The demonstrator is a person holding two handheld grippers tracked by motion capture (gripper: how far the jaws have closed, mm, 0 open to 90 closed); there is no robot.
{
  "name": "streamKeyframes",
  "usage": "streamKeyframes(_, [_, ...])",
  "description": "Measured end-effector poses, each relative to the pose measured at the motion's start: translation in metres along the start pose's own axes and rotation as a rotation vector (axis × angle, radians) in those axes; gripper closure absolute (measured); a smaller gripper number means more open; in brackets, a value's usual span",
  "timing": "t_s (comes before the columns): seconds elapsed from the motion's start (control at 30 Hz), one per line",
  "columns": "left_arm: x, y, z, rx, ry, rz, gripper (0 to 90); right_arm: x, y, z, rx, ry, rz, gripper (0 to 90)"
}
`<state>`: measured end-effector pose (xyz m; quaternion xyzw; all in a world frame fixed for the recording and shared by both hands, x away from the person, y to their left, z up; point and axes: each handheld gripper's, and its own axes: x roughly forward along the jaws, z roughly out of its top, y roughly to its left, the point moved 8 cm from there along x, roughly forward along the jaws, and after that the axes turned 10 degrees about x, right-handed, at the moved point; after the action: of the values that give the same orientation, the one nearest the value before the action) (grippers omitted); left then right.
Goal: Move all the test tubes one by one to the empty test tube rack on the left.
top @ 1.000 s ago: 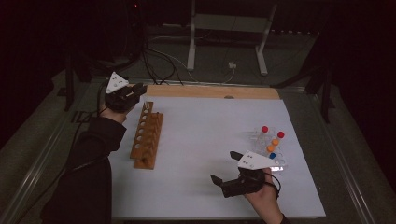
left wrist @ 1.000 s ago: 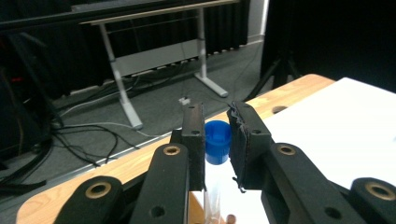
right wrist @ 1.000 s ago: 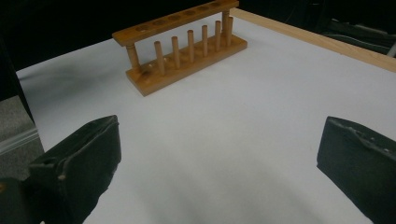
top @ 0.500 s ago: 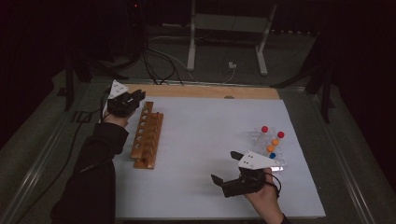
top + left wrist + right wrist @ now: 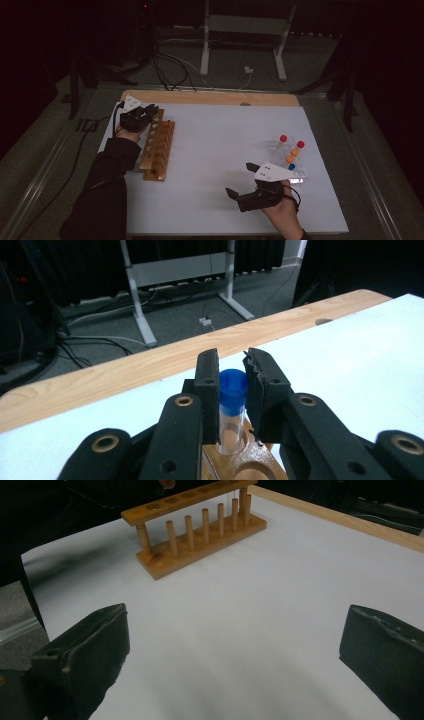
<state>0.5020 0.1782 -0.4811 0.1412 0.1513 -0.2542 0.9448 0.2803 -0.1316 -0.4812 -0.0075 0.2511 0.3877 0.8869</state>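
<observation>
Wood rack (image 5: 158, 148): a pale wooden test-tube rack lay lengthwise on the white table (image 5: 220, 150) at the left, with a row of round holes along its top bar.
Change: against the two earlier high views, the left gripper (image 5: 145, 114) had come down over the rack's far end, and the tube it carried had sunk with it.
Meaning: the tube's lower end appeared to have entered the end hole, so the placing was judged nearly done; release remained.
Blue-capped tube (image 5: 231, 410): upright, clear-walled, with a bright blue screw cap; seemingly empty.
Left gripper state: jaws narrow, pads clamped on either side of the tube just below the cap.
Right gripper (image 5: 245, 187): jaws spread wide with nothing between them, resting low over bare table near the front edge.
Remaining tubes (image 5: 290, 152): a cluster with red, orange and blue caps stood at the right, just beyond the right gripper.
</observation>
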Motion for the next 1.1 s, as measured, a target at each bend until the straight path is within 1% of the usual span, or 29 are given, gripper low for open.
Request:
streamKeyframes(0.03, [0.001,0.0,-0.001,-0.008,0.002,-0.004,77.9,0.0,0.0,0.0,-0.001,-0.001,0.0,0.0])
streamKeyframes(0.1, [0.002,0.0,-0.003,-0.004,0.003,0.002,77.8,-0.001,0.0,0.001,0.002,-0.004,0.0,0.0])
streamKeyframes(0.17, [0.003,0.0,-0.005,-0.015,0.008,-0.001,77.8,-0.001,-0.001,0.001,0.002,-0.003,0.0,0.0])
streamKeyframes(0.2, [0.004,0.0,-0.006,-0.014,0.012,0.001,77.8,-0.001,-0.001,0.001,0.002,-0.004,0.0,0.0])
streamKeyframes(0.37, [0.004,0.001,-0.006,-0.022,0.028,-0.015,77.6,-0.001,0.0,0.0,0.004,-0.001,0.005,0.0])
streamKeyframes(0.4, [0.004,0.001,-0.006,-0.017,0.029,-0.022,77.5,-0.001,0.001,0.001,0.004,-0.001,0.005,0.0])
streamKeyframes(0.53, [0.004,0.001,-0.005,-0.011,0.052,-0.015,76.9,-0.002,0.0,0.001,0.005,-0.004,0.004,0.0])
streamKeyframes(0.6, [0.004,0.0,-0.006,-0.018,0.062,-0.025,74.8,-0.002,0.0,0.002,0.005,-0.005,0.005,0.0])
streamKeyframes(0.63, [0.003,0.0,-0.005,-0.009,0.068,-0.016,70.0,-0.002,0.0,0.002,0.005,-0.006,0.005,0.0])
streamKeyframes(0.67, [0.002,0.0,-0.004,-0.016,0.065,-0.025,66.3,-0.003,0.0,0.003,0.004,-0.008,0.004,0.0])
streamKeyframes(0.7, [-0.001,0.0,-0.003,-0.029,0.06,-0.036,60.1,-0.004,0.0,0.003,0.006,-0.01,0.004,0.0])
streamKeyframes(0.77, [-0.007,0.001,0.002,-0.034,0.052,-0.039,46.1,-0.005,-0.001,0.004,0.009,-0.016,0.002,0.0])
streamKeyframes(0.8, [-0.01,0.002,0.004,-0.037,0.04,-0.04,43.9,-0.005,-0.001,0.005,0.012,-0.018,0.005,0.0])
streamKeyframes(0.87, [-0.02,0.001,0.011,-0.063,0.003,-0.067,36.9,-0.006,-0.002,0.006,0.026,-0.022,0.012,0.0])
streamKeyframes(0.93, [-0.029,-0.002,0.015,-0.053,-0.003,-0.082,28.5,-0.007,-0.002,0.007,0.024,-0.025,0.011,0.0])
streamKeyframes(0.97, [-0.033,-0.004,0.017,-0.064,-0.01,-0.11,23.2,-0.008,-0.002,0.008,0.025,-0.028,0.011,0.0])
streamKeyframes(1.03, [-0.042,-0.01,0.021,-0.062,-0.012,-0.136,14.8,-0.009,-0.002,0.01,0.021,-0.035,0.01,0.0])
streamKeyframes(1.07, [-0.047,-0.014,0.022,-0.063,-0.019,-0.164,12.7,-0.01,-0.003,0.011,0.015,-0.037,0.006,0.0])
streamKeyframes(1.1, [-0.051,-0.017,0.024,-0.057,-0.017,-0.177,8.9,-0.011,-0.004,0.012,0.013,-0.04,0.004,0.0])
